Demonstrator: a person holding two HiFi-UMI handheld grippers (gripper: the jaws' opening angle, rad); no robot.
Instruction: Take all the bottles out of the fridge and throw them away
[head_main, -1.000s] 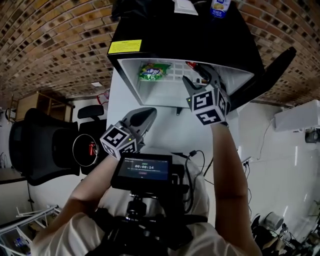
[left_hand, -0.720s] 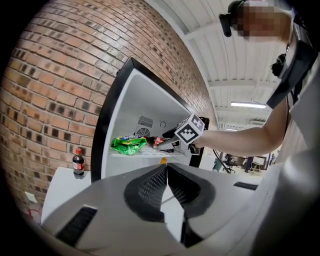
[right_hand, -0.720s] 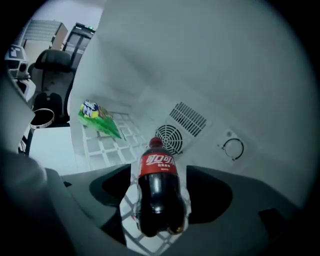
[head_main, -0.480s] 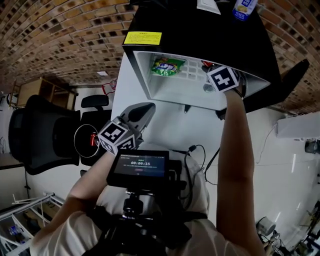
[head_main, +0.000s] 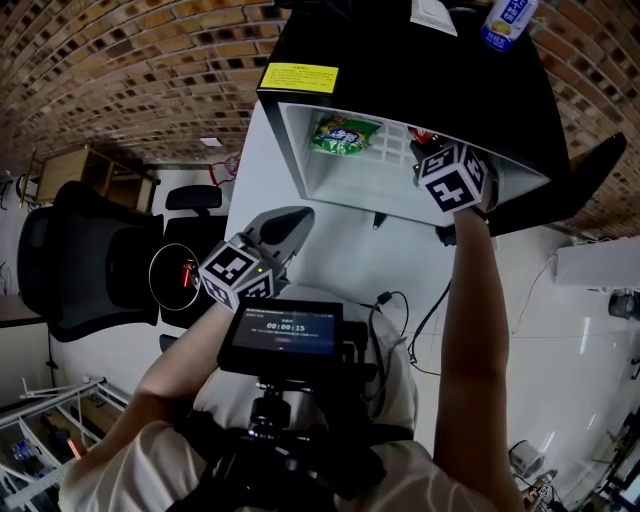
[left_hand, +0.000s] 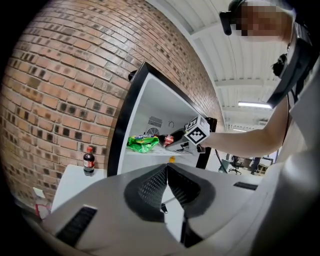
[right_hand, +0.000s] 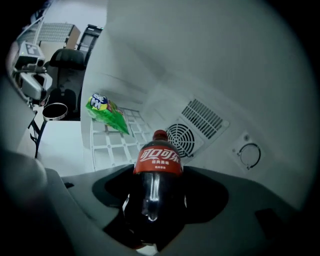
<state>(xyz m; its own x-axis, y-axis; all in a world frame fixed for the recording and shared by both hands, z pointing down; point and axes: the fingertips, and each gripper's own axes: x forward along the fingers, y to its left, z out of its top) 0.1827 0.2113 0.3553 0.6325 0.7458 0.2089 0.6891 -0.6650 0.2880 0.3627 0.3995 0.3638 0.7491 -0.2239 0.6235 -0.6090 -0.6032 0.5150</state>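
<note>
The right tongs (right_hand: 158, 176) have reached into the black, white-lined mini fridge (head_main: 400, 60). They have just been closing on the dark plastic cola bottle (right_hand: 152, 205) on its wire shelf (right_hand: 112, 145), so lifting out can begin. The left tongs (left_hand: 166, 166) wait clenched, empty. The bottle's red label (right_hand: 157, 161) carries white Chinese Coca-Cola script.

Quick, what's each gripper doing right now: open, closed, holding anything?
Left gripper: jaws closed, nothing between them.
Right gripper: jaws have just been closing and now grip the cola bottle.
</note>
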